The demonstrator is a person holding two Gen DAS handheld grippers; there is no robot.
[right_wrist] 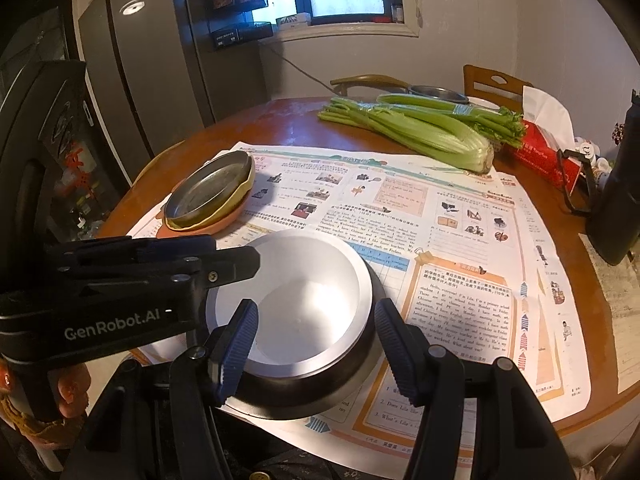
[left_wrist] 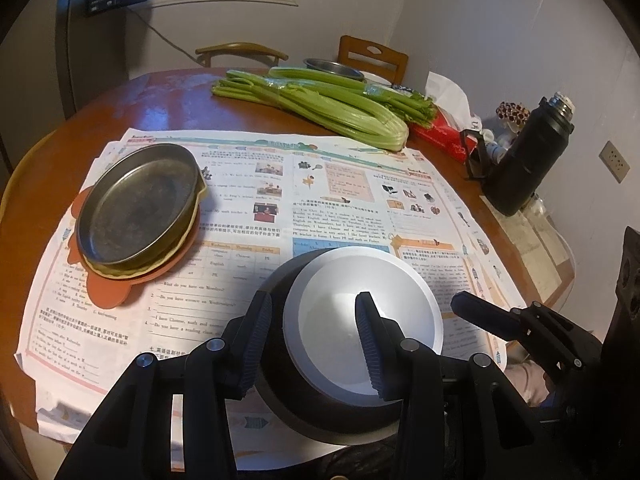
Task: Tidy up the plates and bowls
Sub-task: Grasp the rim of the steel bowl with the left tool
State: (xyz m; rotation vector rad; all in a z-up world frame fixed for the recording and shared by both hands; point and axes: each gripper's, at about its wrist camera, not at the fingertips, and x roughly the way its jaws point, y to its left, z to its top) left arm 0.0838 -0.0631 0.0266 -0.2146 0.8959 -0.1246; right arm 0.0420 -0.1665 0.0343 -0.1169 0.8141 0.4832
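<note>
Brown wood, round, the table (right_wrist: 256,120) carries a printed newspaper sheet (right_wrist: 460,216) over its near half. Toward the sheet's left edge lies a stack of shallow plates (right_wrist: 208,196): a dark metal one on a yellow one on an orange one. At the near edge stands the white bowl with a black metal shell (right_wrist: 304,304). Both grippers clamp its wall, each with one finger inside and one outside: the left gripper (left_wrist: 312,344) on its left side, the right gripper (right_wrist: 316,344) on its right side. To move it well, I would lift with both hands together and keep the rim level.
</note>
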